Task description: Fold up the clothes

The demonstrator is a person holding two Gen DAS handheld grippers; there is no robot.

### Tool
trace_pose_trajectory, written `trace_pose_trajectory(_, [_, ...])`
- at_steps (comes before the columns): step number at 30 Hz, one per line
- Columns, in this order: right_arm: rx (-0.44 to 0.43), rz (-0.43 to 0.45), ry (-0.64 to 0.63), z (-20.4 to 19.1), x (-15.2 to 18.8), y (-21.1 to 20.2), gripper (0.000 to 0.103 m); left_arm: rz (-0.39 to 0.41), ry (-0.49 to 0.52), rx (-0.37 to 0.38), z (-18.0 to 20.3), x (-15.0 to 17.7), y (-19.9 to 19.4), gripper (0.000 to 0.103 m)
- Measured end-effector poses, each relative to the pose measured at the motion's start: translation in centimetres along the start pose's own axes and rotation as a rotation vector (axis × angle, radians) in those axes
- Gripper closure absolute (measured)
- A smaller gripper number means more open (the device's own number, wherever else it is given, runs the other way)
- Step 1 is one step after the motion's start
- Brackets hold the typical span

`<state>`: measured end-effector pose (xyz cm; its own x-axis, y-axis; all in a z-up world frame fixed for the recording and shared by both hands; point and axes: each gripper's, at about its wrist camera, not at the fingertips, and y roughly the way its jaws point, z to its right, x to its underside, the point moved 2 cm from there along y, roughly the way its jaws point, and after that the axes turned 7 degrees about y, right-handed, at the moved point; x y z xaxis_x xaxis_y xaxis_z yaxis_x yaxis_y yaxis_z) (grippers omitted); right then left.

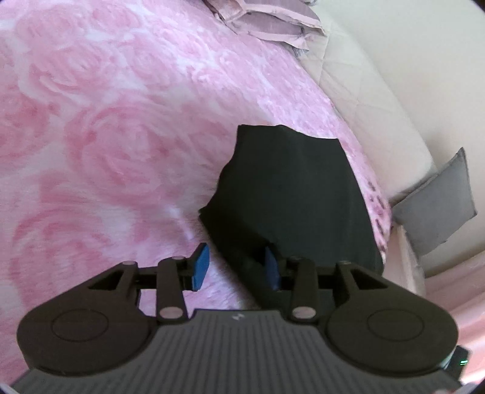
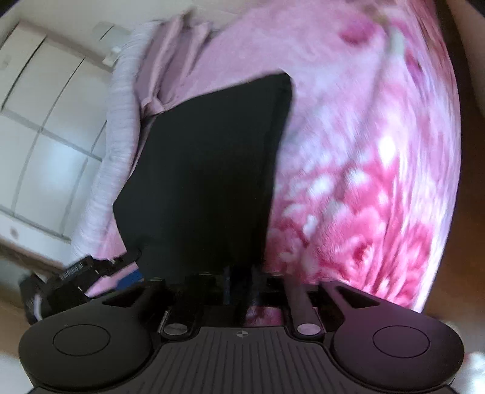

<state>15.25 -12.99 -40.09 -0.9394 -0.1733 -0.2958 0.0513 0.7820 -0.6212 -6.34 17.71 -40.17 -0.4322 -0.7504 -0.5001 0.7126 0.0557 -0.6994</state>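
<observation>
A black garment [image 1: 291,194] lies folded on a pink rose-patterned blanket [image 1: 106,127]. My left gripper [image 1: 236,266] is open, its blue pads [image 1: 200,266] straddling the garment's near corner; a fold of cloth lies between them. In the right wrist view the same black garment [image 2: 209,169] fills the middle. My right gripper [image 2: 239,288] is shut on its near edge, the fingers close together and dark cloth between them. The other gripper [image 2: 69,272] shows at the lower left of that view.
Folded mauve bedding [image 1: 269,21] lies at the far end of the bed. A grey cushion [image 1: 436,203] leans at the right against a cream wall. White wardrobe doors [image 2: 39,127] stand beyond the bed's edge.
</observation>
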Motion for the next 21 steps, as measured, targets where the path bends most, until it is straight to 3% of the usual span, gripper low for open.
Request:
trace_pose_trajectory(2, [0.063,0.027,-0.082,-1.1,-0.2,-0.8,0.07,-0.006,0.034,-0.032,0.3,0.8,-1.0,0.07])
trace_pose_trajectory(5, [0.112,0.032,-0.14,-2.3,0.0,-1.9,0.07,-0.035,0.038,-0.014,0.5,2.1,-2.1,0.069])
trace_pose_trajectory(8, [0.038,-0.023,-0.134,-3.3,1.5,-1.4,0.07,-0.049,0.0,0.035,0.8,3.3,-2.5,0.069])
trace_pose_trajectory(12, [0.043,-0.093,-0.158,-3.1,3.5,0.2,0.071,-0.072,-0.018,0.047,1.1,4.2,-2.3,0.069])
trace_pose_trajectory(14, [0.078,-0.064,-0.237,-3.1,4.1,0.5,0.103,-0.075,-0.01,0.055,1.3,4.4,-2.4,0.069])
trace_pose_trajectory(18, [0.231,0.011,-0.257,-1.7,3.5,-0.2,0.103,-0.075,0.002,0.046,1.4,4.8,-2.9,0.069])
trace_pose_trajectory(21, [0.139,-0.024,-0.125,0.0,2.9,-1.4,0.102,-0.069,-0.033,0.062,0.9,4.9,-3.2,0.065])
